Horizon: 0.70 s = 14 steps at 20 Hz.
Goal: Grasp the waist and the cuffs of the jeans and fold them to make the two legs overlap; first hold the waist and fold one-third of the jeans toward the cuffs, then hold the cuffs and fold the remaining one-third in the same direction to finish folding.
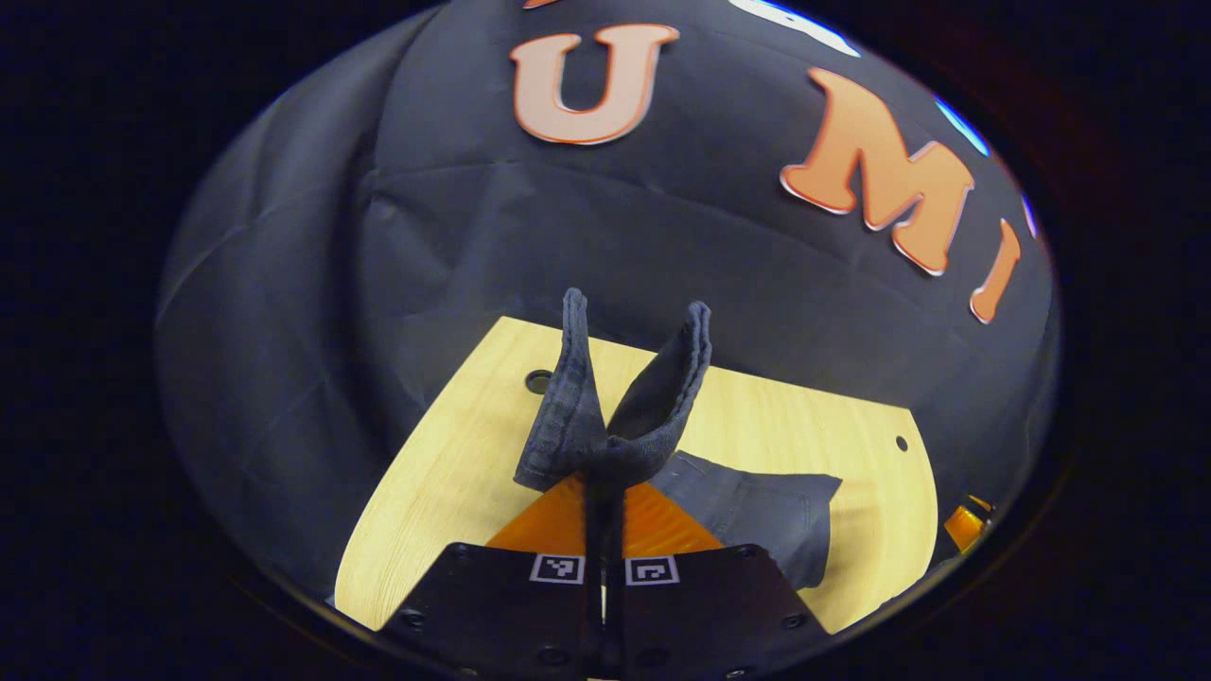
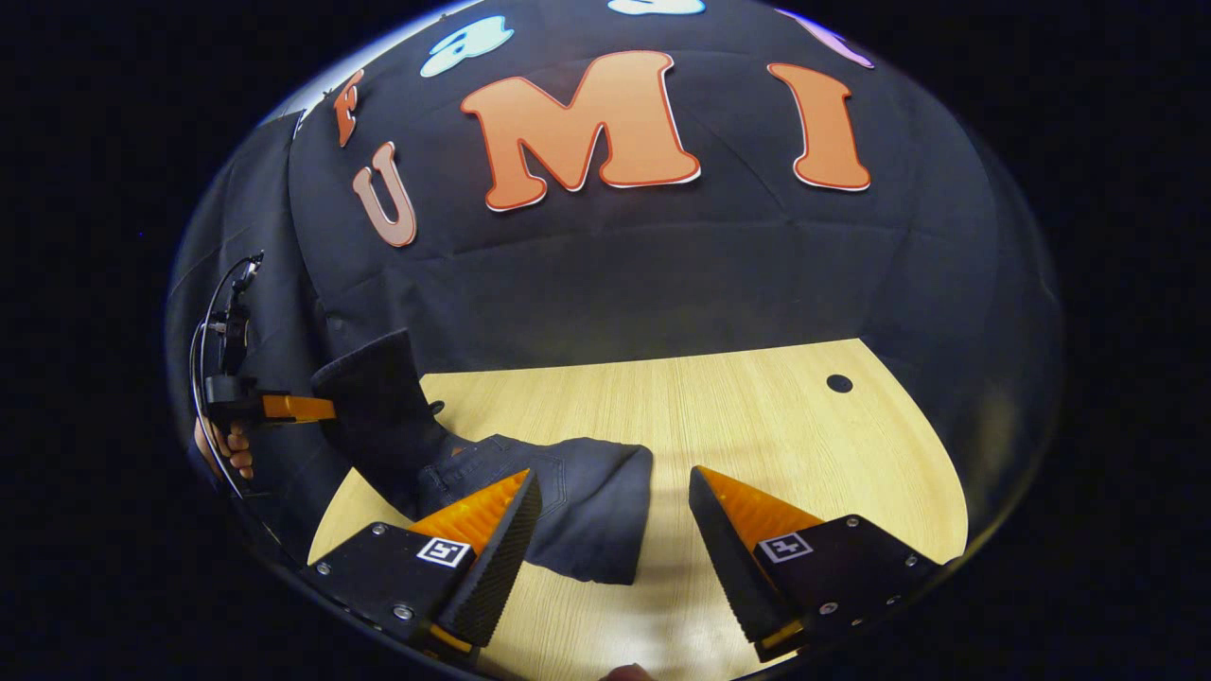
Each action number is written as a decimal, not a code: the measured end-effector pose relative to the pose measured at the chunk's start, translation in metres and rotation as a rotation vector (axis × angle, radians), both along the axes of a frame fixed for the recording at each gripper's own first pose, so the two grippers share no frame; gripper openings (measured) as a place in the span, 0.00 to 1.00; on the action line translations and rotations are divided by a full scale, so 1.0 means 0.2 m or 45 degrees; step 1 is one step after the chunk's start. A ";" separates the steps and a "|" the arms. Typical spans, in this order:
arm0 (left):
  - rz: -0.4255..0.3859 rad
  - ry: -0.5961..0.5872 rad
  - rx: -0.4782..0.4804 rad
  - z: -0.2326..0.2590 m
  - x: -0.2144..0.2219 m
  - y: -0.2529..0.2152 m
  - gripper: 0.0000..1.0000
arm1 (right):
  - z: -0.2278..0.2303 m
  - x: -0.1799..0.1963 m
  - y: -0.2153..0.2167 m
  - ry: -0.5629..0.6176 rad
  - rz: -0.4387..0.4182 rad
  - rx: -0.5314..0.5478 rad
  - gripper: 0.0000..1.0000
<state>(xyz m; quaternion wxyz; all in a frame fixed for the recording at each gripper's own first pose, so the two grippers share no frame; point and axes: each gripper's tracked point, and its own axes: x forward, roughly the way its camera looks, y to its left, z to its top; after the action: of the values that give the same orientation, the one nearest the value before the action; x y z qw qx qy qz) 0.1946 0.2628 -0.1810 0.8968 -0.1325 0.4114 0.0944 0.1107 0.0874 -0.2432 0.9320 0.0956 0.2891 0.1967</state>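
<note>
Both left gripper (image 1: 604, 492) fingers pinching jeans (image 1: 615, 416), right gripper (image 2: 615, 511) spread beside them

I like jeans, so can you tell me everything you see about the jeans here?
The jeans are dark blue denim, bunched into a folded heap on the pale wooden table. One hemmed edge is lifted, pinched by the left hand-held gripper, flaring into two flaps. The rest lies on the table, before the open right hand-held gripper.

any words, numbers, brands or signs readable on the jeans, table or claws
No readable words or numbers.
left claw: two square black-and-white code markers, patterns, not text.
right claw: one such marker on each finger, no text.
jeans: no tag or brand visible.
table: plain wood, nothing written.
</note>
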 end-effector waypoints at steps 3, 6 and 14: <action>-0.080 0.023 0.020 -0.01 0.07 -0.23 0.01 | -0.01 0.01 -0.04 0.008 -0.010 0.015 0.95; -0.168 0.075 0.079 -0.06 0.12 -0.43 0.01 | -0.02 0.02 -0.10 0.016 -0.028 0.030 0.95; -0.165 0.143 0.117 -0.14 0.18 -0.68 0.01 | -0.05 0.07 -0.22 0.029 -0.049 0.066 0.96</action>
<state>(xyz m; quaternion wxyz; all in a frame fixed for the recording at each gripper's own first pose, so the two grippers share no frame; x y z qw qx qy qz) 0.2313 0.1262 -0.2081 0.8817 -0.0590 0.4639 0.0623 0.1251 0.0428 -0.2526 0.9295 0.1277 0.2924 0.1850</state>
